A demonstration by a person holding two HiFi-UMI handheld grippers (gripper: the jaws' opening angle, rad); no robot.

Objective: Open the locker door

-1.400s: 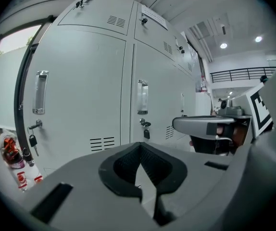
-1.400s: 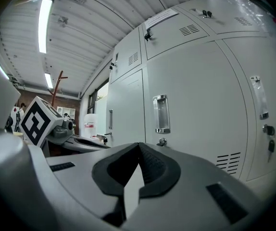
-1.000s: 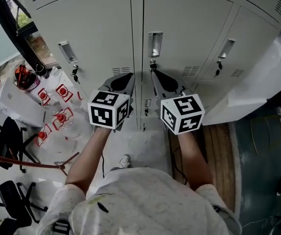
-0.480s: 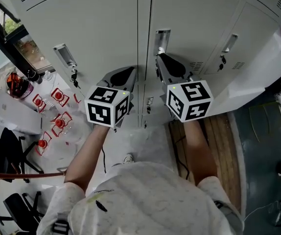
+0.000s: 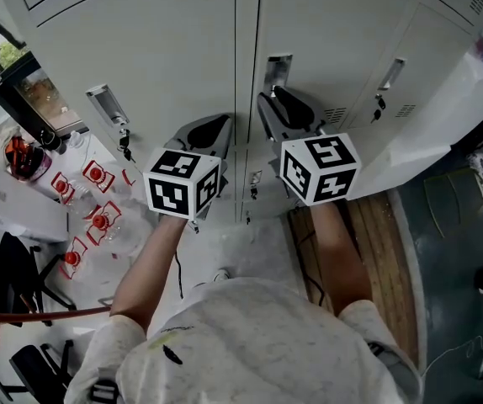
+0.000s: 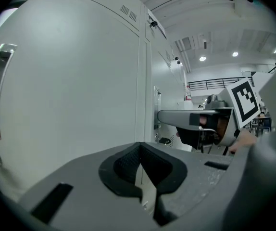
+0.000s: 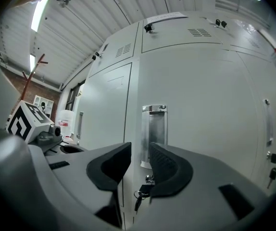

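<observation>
The middle grey locker door stands closed, with a recessed metal handle. My right gripper points at the door just under that handle. In the right gripper view, the right gripper frames the handle in the gap between its jaws, with a key hanging in the lock below. Those jaws are opening, and nothing is pressed between the pads. My left gripper hovers beside it, near the seam between the doors. In its own view the left gripper is shut on nothing.
The left locker has a handle with keys, and the right locker a handle. A white slab leans at the right. Red-capped bottles sit on a table at the left, with chairs below.
My right gripper has risen along the door from the key toward the handle, and its jaws have parted. The left gripper has hardly moved.
</observation>
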